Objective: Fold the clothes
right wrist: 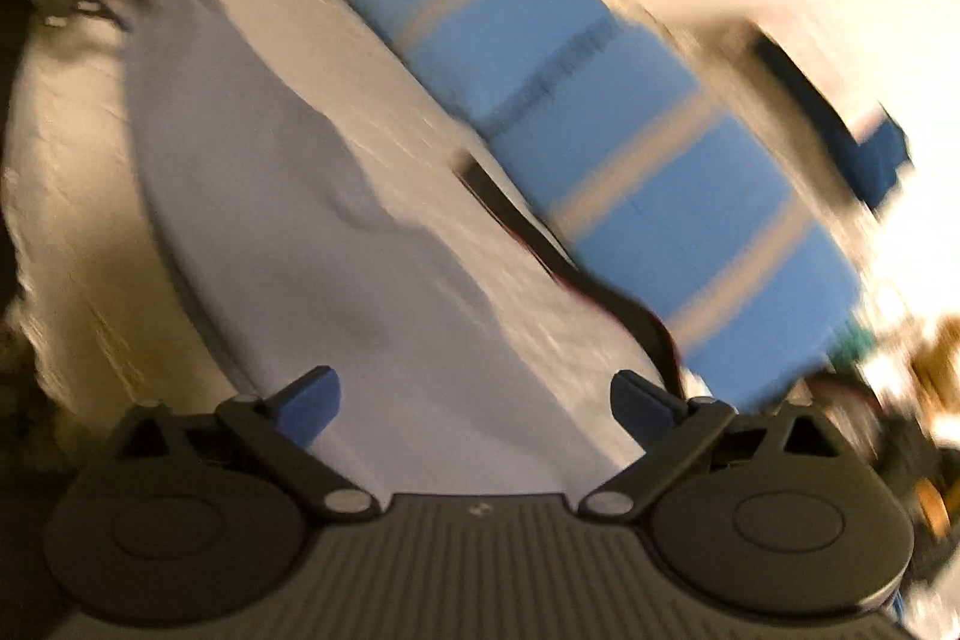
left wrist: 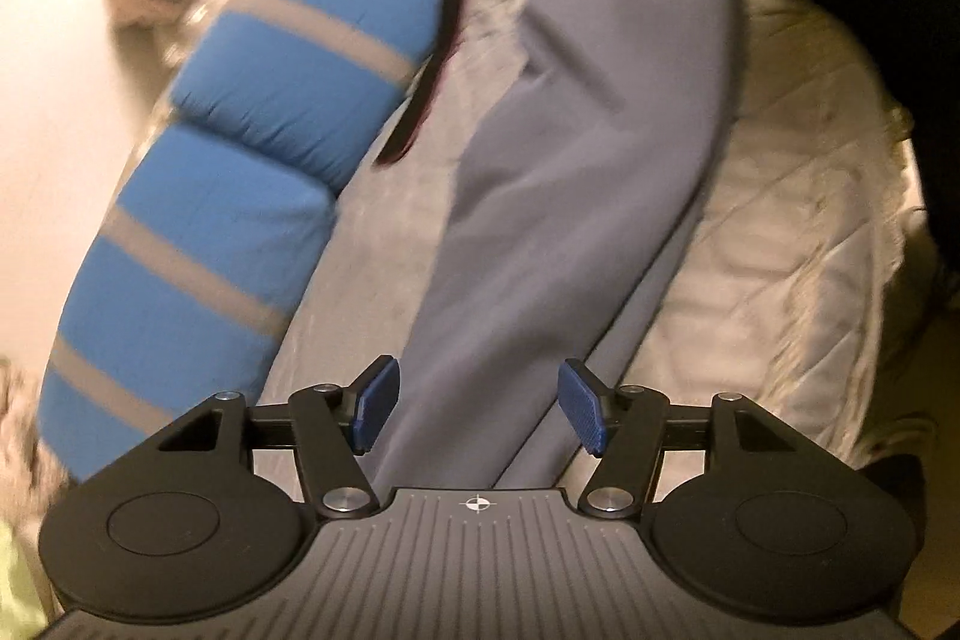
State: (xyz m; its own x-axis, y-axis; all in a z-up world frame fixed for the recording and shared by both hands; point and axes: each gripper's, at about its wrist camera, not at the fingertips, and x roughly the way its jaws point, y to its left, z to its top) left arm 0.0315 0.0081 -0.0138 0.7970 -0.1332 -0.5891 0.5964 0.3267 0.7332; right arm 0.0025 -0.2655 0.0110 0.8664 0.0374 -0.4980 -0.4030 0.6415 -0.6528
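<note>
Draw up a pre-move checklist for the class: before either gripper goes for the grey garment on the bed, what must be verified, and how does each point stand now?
1. Left gripper open and empty: ok, fingers spread with the grey garment below them.
2. Right gripper open and empty: ok, nothing between its fingers.
3. Garment laid out flat: not ok, a ridge and wrinkles show in the right wrist view.
4. Garment clear of the blue striped pillows: ok, pale sheet shows between them.
5. Dark strap off the garment: ok, it lies beside the pillows.
6. Garment's far edge and hems located: cannot tell, both views are blurred.
</note>
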